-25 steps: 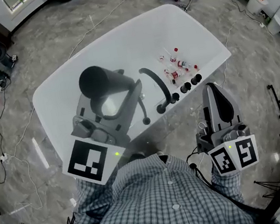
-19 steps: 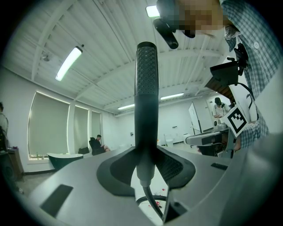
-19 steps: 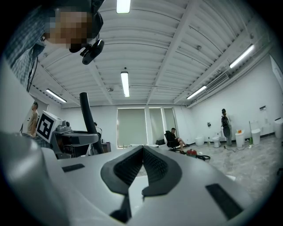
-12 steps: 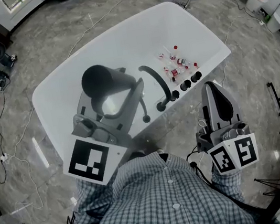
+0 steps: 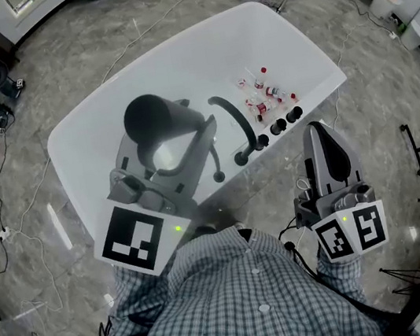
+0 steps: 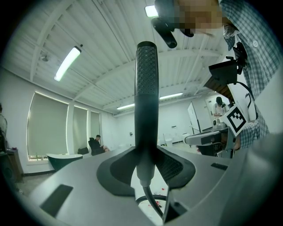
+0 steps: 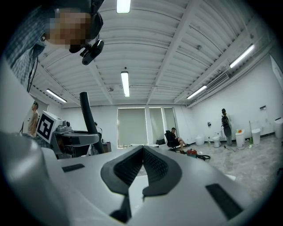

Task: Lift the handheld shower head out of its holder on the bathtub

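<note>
The black handheld shower head (image 5: 155, 118) is clamped upright in my left gripper (image 5: 183, 137), held above the near rim of the white bathtub (image 5: 103, 101). In the left gripper view its long ribbed handle (image 6: 147, 101) rises between the jaws, which are shut on it, and the hose (image 6: 151, 199) hangs below. The thin hose (image 5: 213, 159) runs down to a small black fitting (image 5: 219, 178) on the tub rim. My right gripper (image 5: 319, 135) is off to the right, beside the tub; its jaws (image 7: 142, 155) are shut with nothing between them.
A curved black faucet spout (image 5: 234, 123) and black knobs (image 5: 284, 122) sit on the tub's near rim. Several small red-capped bottles (image 5: 262, 97) lie inside the tub. Cables (image 5: 7, 197) trail over the grey floor. A person's checked shirt (image 5: 240, 302) fills the bottom.
The left gripper and the shower head have drifted slightly up and to the right in the head view. The right gripper has stayed put.
</note>
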Tool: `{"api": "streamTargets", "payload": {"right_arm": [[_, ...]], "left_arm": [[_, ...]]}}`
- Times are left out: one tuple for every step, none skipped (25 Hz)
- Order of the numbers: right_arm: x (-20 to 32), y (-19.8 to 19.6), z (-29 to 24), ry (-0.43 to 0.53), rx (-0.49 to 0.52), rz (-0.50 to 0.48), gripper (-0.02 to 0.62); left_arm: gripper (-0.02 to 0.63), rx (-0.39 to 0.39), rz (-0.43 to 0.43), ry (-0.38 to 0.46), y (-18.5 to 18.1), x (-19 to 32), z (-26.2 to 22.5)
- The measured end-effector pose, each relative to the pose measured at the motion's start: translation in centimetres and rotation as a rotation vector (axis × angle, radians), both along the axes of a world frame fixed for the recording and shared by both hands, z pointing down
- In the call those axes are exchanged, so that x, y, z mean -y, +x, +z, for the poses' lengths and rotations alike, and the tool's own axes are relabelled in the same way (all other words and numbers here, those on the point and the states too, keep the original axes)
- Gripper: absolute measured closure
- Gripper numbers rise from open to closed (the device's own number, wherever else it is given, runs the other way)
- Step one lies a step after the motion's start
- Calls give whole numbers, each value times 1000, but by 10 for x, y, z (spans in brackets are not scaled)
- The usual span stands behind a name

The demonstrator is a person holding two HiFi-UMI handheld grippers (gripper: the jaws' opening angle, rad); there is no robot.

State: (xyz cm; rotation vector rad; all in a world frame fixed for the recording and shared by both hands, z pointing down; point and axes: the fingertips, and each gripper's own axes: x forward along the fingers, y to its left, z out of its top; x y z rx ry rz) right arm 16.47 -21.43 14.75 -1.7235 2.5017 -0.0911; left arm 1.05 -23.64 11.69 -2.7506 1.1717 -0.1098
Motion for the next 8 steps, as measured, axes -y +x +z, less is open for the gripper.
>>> {"api": "streamTargets", "payload": {"right_arm": [[0, 0, 0, 0, -1, -1, 578], [0, 0, 0, 0, -3, -3, 578], [-1, -1, -1, 1, -6, -5, 578], [-1, -1, -1, 2, -9, -8, 578], [-1, -2, -2, 2, -12, -10, 578], [-2, -2, -2, 3, -14, -11, 578], [-2, -3, -3, 3, -15, -12, 578], [-3, -3, -3, 2, -16, -14, 578]], "left_arm": [[476, 0, -1, 0, 0, 0, 0], [476, -1, -1, -1, 0, 0, 0], [476, -2, -2, -1, 0, 0, 0], [476, -3, -2, -1, 0, 0, -1], [476, -3, -3, -1, 0, -1, -1], [476, -3, -3, -1, 0, -1, -1], [476, -3, -3, -1, 0, -2, -1], [476, -3, -3, 0, 0, -2, -1]]}}
